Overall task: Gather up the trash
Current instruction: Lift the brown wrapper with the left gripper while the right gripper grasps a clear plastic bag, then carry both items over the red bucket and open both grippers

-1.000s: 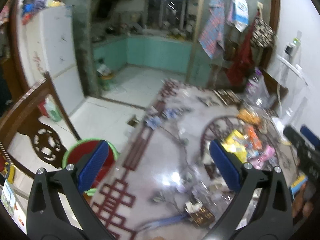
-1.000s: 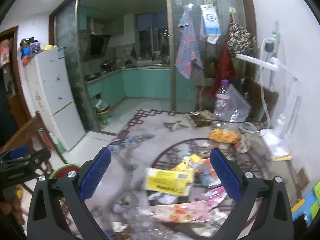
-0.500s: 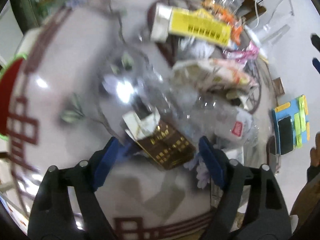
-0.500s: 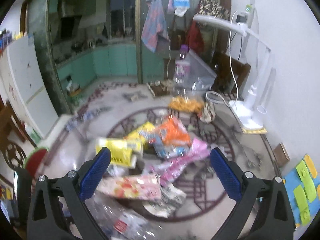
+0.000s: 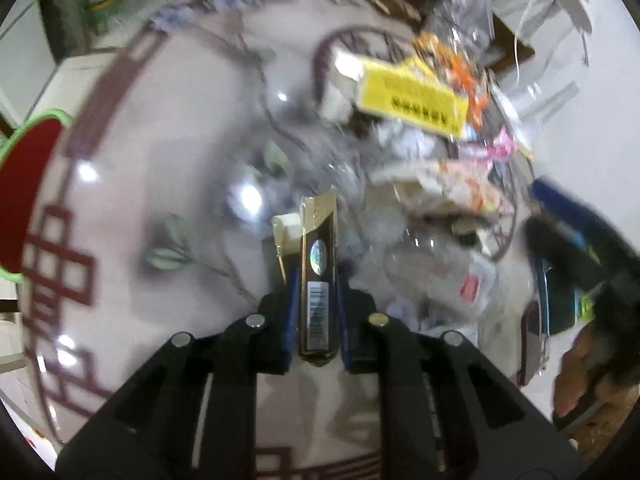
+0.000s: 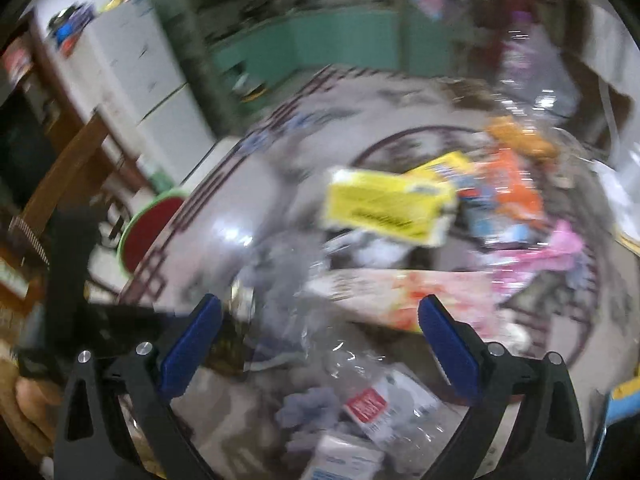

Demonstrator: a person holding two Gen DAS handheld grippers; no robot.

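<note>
Littered with wrappers, a yellow box (image 5: 412,98) and clear plastic, the patterned table (image 5: 160,184) is barely cleared: the left gripper (image 5: 316,312) has its fingers clamped on a dark cigarette pack (image 5: 318,276), while the right gripper (image 6: 320,344) hovers wide open, empty, above the pile, the red bin (image 6: 148,232) beside the table.

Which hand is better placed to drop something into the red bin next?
Left. The left gripper is shut on the brown carton, and the red bin lies on its side. The right gripper is open, holding nothing.
</note>
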